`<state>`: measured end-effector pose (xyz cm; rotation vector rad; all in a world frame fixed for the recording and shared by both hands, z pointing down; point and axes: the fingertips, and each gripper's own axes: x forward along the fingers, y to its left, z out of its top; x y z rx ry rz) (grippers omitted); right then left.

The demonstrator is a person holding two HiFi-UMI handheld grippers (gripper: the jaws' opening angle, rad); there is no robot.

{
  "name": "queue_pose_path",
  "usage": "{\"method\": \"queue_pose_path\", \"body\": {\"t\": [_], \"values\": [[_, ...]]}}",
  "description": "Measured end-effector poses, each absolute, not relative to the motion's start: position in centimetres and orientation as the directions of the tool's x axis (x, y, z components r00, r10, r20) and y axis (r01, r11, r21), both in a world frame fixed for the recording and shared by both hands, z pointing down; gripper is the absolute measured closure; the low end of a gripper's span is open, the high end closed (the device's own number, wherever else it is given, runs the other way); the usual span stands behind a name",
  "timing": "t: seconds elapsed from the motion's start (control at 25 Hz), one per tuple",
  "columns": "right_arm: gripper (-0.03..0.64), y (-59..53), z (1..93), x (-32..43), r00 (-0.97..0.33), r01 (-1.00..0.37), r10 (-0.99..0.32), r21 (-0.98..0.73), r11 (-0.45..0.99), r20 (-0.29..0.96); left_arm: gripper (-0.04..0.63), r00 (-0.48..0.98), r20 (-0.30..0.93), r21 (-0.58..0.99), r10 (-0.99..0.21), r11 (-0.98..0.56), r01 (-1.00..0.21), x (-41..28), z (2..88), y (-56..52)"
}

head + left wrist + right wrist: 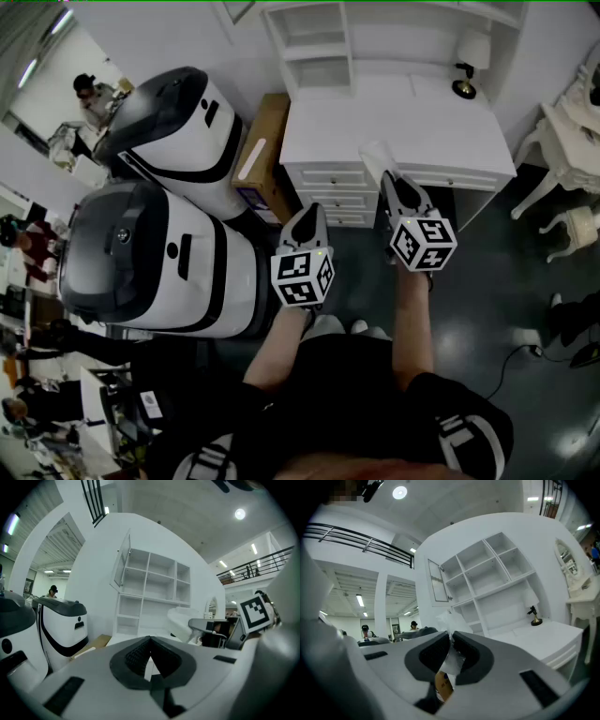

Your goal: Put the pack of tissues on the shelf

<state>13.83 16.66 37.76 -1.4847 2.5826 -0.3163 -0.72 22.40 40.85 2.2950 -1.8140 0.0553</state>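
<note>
right gripper (451, 637) is pinched nearly closed on the pack of tissues (448, 620). The wrapper is clamped between the pads and the pack sticks out past the tips. In the head view the pack (375, 156) hangs over the front edge of the desk (441, 122), long axis roughly in line with the gripper and pointing toward the desk's back left corner. The shelf (314, 42) stands there, ahead and higher, well apart from the pack. left gripper (150, 641) has its jaws together and empty. It sits off the desk's front left corner, so the right is the nearer one and the move should be its forward-up reach.
</note>
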Motion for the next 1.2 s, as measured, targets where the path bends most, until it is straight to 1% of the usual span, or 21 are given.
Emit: {"method": "queue_pose_path", "body": {"t": [0.2, 0.52, 0.76, 0.96, 1.2], "values": [[0.578, 16.8, 36.2, 14.4, -0.503, -0.83, -0.862, -0.24, 0.503, -0.067, 0.585, 0.248, 0.125, 0.145, -0.961, -0.23, -0.962, -0.4, 39.8, 22.3], [0.578, 16.2, 34.5, 15.7, -0.52, -0.815, -0.848, -0.239, 0.528, -0.098, 0.584, 0.27, 0.093, 0.132, -0.958, -0.257, -0.957, 1.6, 38.0, 21.9], [0.578, 15.9, 34.8, 16.5, -0.541, -0.798, -0.836, -0.256, 0.546, -0.095, 0.586, 0.265, 0.103, 0.12, -0.959, -0.253, -0.96, 2.3, 37.7, 21.9], [0.578, 15.1, 36.1, 15.8, -0.549, -0.779, -0.831, -0.304, 0.548, -0.089, 0.584, 0.23, 0.146, 0.109, -0.962, -0.216, -0.97, 0.6, 39.0, 21.7], [0.578, 12.4, 37.4, 16.4, -0.455, -0.859, -0.89, -0.244, 0.451, -0.044, 0.585, 0.252, 0.196, 0.134, -0.948, -0.229, -0.964, 0.4, 41.4, 19.6]]}}
